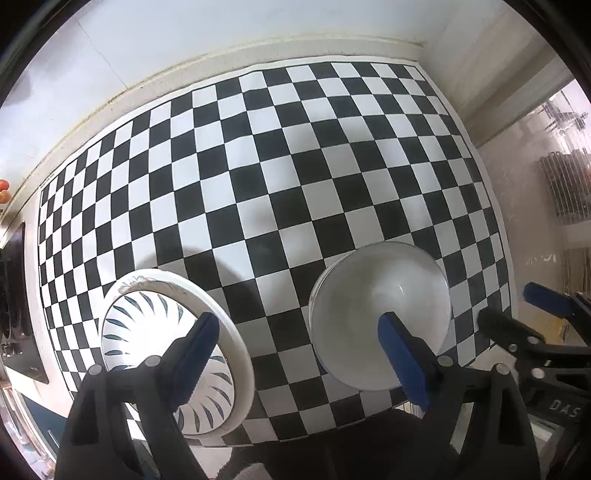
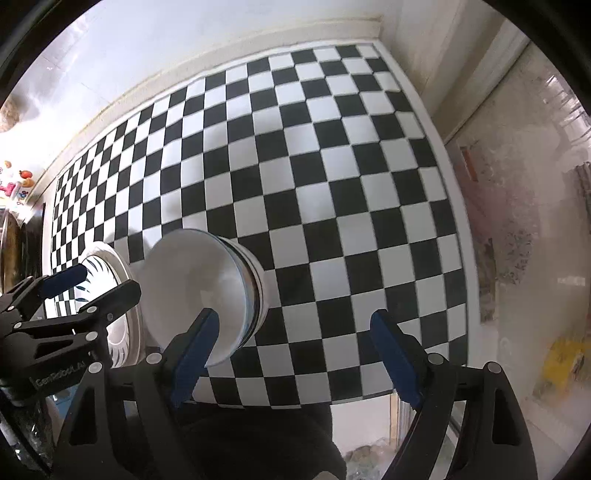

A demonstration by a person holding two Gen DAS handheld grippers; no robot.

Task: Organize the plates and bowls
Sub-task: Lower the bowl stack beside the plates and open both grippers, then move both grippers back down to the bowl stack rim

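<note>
Both grippers are spread wide and holding nothing. The left gripper point(image 1: 299, 354) hangs over the near edge of the checkered mat point(image 1: 280, 177), with its left blue pad in front of the patterned plate point(image 1: 147, 332) and its right pad in front of the white bowl point(image 1: 380, 314), though I can't tell if either pad actually touches. The right gripper point(image 2: 295, 354) sits just to the right of it, left pad in front of the bowl's rim, right pad over bare checker squares. The plate, white rim with dark leaf-like strokes fanning around the inside, sits at the mat's near-left corner. The bowl is plain white inside, and from the right wrist it looks like it's stacked on another dish or two, near the plate but apart. The mat runs back to a white wall point(image 1: 184, 33).
</note>
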